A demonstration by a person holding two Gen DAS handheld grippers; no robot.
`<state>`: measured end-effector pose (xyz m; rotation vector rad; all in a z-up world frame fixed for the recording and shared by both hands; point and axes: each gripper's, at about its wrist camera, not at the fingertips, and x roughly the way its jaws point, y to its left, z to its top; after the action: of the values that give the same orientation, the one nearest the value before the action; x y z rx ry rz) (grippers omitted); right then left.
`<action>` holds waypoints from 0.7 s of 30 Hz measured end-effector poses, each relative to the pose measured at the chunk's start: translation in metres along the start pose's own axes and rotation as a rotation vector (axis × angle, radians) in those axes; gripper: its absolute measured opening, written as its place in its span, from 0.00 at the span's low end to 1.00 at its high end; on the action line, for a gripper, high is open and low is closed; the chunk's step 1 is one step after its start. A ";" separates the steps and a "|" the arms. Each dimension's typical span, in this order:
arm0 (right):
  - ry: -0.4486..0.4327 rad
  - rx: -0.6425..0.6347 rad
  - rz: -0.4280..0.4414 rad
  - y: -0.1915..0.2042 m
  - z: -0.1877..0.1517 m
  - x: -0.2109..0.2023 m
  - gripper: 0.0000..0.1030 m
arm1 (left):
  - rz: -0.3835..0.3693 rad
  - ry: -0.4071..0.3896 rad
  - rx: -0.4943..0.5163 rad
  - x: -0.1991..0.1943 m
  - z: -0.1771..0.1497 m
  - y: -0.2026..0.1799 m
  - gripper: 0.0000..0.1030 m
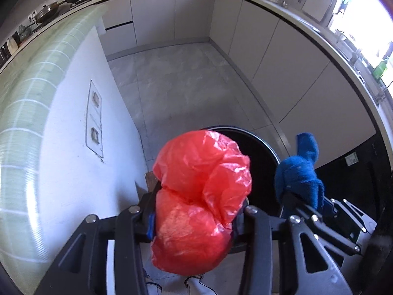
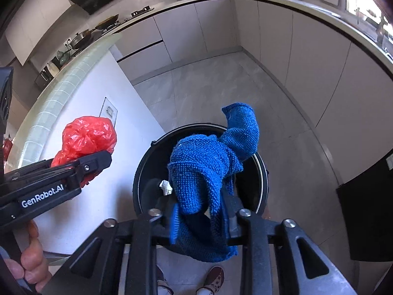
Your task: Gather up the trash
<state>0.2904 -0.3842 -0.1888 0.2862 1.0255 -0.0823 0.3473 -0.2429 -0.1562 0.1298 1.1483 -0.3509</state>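
A crumpled red plastic bag (image 1: pixel 201 196) bulges between the fingers of my left gripper (image 1: pixel 196 204), which is shut on it. The bag hangs just left of a round black trash bin (image 1: pixel 265 145) on the floor. My right gripper (image 2: pixel 201 204) is shut on a blue knitted cloth (image 2: pixel 203 167) directly over the bin's (image 2: pixel 145 162) opening. A crumpled white paper (image 2: pixel 165 186) lies inside the bin. From the right wrist, the left gripper (image 2: pixel 98 162) with the red bag (image 2: pixel 86 137) shows at the left. The left wrist view has the right gripper (image 1: pixel 289 194) and blue cloth (image 1: pixel 297 172) at the right.
A white island wall (image 1: pixel 73 147) with a green tiled top (image 1: pixel 36 86) stands close on the left. Grey cabinets (image 2: pixel 307 61) curve round the tiled floor (image 1: pixel 184 86). A black appliance (image 2: pixel 363 216) is at the right. A person's hand (image 2: pixel 32 258) and shoes (image 2: pixel 213 277) show below.
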 end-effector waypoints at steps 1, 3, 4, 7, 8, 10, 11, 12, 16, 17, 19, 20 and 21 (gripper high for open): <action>0.006 -0.004 -0.003 0.003 0.001 0.004 0.50 | -0.004 0.004 0.000 0.005 0.004 -0.005 0.48; -0.007 -0.003 -0.041 -0.001 0.002 0.008 0.65 | 0.009 0.009 0.001 0.015 0.001 -0.015 0.62; -0.015 0.001 -0.046 -0.003 0.003 0.008 0.65 | 0.016 0.012 0.001 0.016 -0.001 -0.016 0.68; -0.056 0.037 -0.053 -0.016 0.006 -0.001 0.65 | 0.025 0.021 0.015 0.023 0.004 -0.024 0.74; -0.086 0.048 -0.062 -0.020 0.006 -0.008 0.65 | 0.028 0.022 0.021 0.022 0.005 -0.026 0.74; -0.109 0.046 -0.080 -0.025 0.003 -0.020 0.65 | 0.034 0.013 0.023 0.011 0.007 -0.026 0.74; -0.113 0.049 -0.092 -0.027 0.003 -0.026 0.65 | 0.037 0.003 0.023 0.004 0.004 -0.027 0.74; -0.113 0.051 -0.093 -0.026 0.003 -0.031 0.65 | 0.039 -0.013 0.022 -0.006 0.000 -0.029 0.74; -0.128 0.051 -0.091 -0.018 0.003 -0.065 0.65 | 0.047 -0.082 -0.007 -0.062 -0.006 -0.021 0.75; -0.130 0.045 -0.091 -0.017 0.002 -0.070 0.65 | 0.049 -0.097 -0.015 -0.074 -0.008 -0.016 0.75; -0.140 0.034 -0.085 -0.008 -0.002 -0.089 0.65 | 0.038 -0.131 -0.027 -0.104 -0.017 -0.008 0.76; -0.146 0.033 -0.077 -0.003 -0.005 -0.099 0.65 | 0.038 -0.157 -0.029 -0.124 -0.025 -0.003 0.77; -0.153 0.033 -0.072 0.002 -0.007 -0.107 0.65 | 0.043 -0.186 -0.032 -0.143 -0.036 0.003 0.79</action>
<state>0.2289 -0.3869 -0.1004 0.2689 0.8827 -0.1835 0.2652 -0.2011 -0.0409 0.0921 0.9658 -0.3001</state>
